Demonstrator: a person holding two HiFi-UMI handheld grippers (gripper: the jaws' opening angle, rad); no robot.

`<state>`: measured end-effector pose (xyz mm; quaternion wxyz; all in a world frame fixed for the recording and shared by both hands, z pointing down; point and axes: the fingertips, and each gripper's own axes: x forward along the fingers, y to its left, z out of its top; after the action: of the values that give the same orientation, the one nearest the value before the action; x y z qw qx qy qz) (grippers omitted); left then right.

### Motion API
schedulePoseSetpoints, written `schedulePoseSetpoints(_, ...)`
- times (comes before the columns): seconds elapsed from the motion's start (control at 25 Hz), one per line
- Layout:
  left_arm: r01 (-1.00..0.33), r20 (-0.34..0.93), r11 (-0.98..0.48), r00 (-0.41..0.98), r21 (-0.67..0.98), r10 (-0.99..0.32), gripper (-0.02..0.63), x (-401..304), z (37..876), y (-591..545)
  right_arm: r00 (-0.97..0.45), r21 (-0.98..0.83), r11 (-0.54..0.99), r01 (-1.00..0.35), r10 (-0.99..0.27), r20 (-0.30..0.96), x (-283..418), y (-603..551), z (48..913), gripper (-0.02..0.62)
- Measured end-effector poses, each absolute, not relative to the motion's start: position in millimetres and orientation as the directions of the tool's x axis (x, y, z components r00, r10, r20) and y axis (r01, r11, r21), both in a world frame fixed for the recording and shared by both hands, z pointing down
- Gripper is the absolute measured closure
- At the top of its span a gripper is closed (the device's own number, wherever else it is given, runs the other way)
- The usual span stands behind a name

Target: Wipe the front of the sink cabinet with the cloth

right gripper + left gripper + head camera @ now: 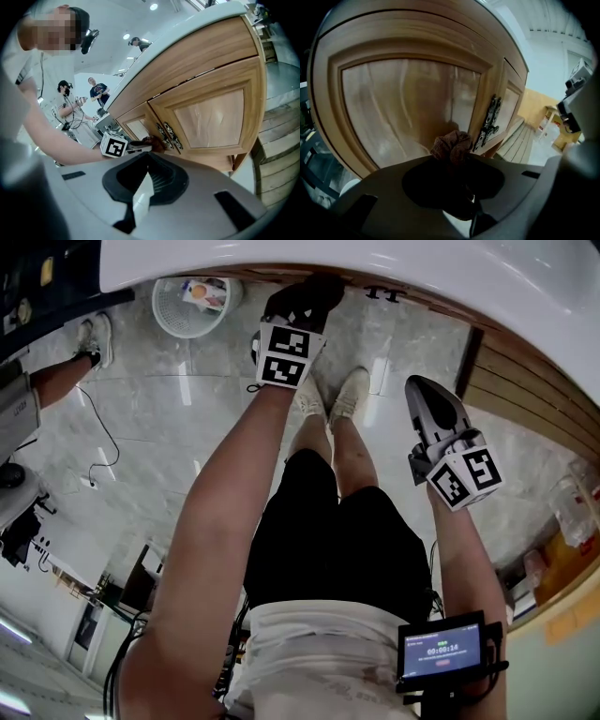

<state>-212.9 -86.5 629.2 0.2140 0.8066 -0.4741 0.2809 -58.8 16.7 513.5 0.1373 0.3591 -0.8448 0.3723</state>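
The wooden sink cabinet (408, 103) fills the left gripper view, its dark ornate handles (491, 119) at the right of the door panel. My left gripper (452, 157) is shut on a bunched brown cloth (452, 144), which is pressed against the lower part of that panel. In the head view the left gripper (309, 292) reaches under the white sink rim (422, 268). The right gripper view shows the cloth (154, 143) beside the handles (168, 136). My right gripper (149, 157) hangs back from the cabinet, shut and empty, also in the head view (422, 390).
A white basket (192, 304) stands on the marble floor at the left, with a cable (103, 437) nearby. Another person's leg (66, 367) is at the far left. Wooden slats (525, 381) lie right of the cabinet. Several people (96, 91) stand in the background.
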Motion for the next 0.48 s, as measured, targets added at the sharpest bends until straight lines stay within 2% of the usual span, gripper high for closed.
schedulePoseSetpoints(0.48, -0.817, 0.646, -0.552, 0.512, 0.165, -0.566, 0.482, -156.2, 650.9, -73.6, -0.680, -0.531, 0.427, -0.732, -0.517, 0.520, -36.5, 24.0, 520.0, 0.583)
